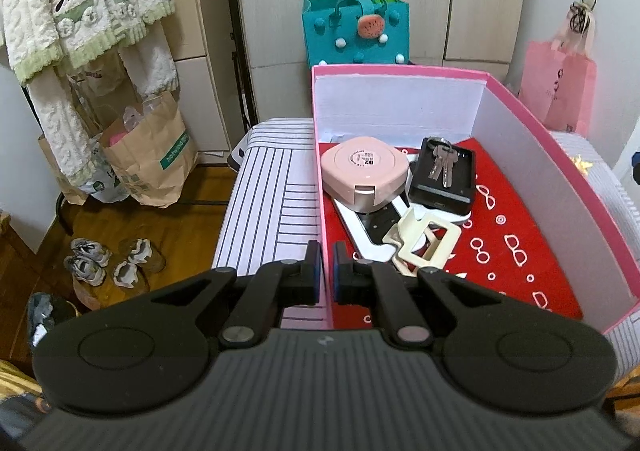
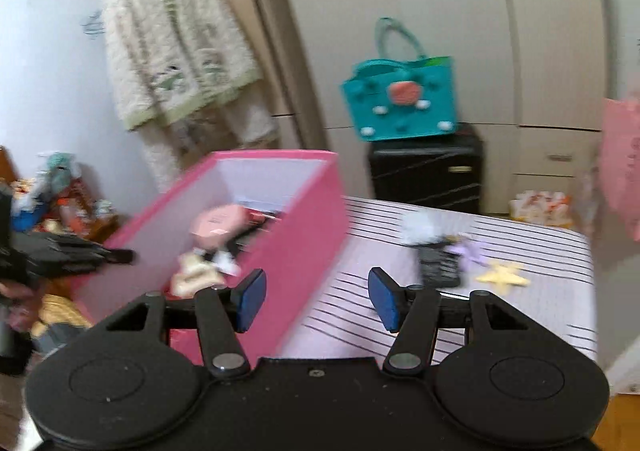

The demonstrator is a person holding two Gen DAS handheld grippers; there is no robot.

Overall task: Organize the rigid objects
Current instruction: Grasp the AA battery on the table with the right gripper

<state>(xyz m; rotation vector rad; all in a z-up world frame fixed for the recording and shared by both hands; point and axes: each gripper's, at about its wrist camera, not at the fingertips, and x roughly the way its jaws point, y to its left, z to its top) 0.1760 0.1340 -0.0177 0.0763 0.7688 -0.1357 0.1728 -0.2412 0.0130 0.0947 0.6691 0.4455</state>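
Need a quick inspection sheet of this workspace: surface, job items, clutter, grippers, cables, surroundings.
Surface: striped cloth over the table, pink box standing on it.
Job's things: in the box, a pink round case, keys on a black tray, a cream buckle. Outside it, on the cloth, a black item and a yellow star, both blurred.
Clutter: nothing seen.
Grippers: left gripper shut on the box's near wall; right gripper open, nothing between its pads.
Cables: nothing seen.
Surroundings: teal bag, pink bag, paper bags, shoes, hanging sweater, wardrobe.
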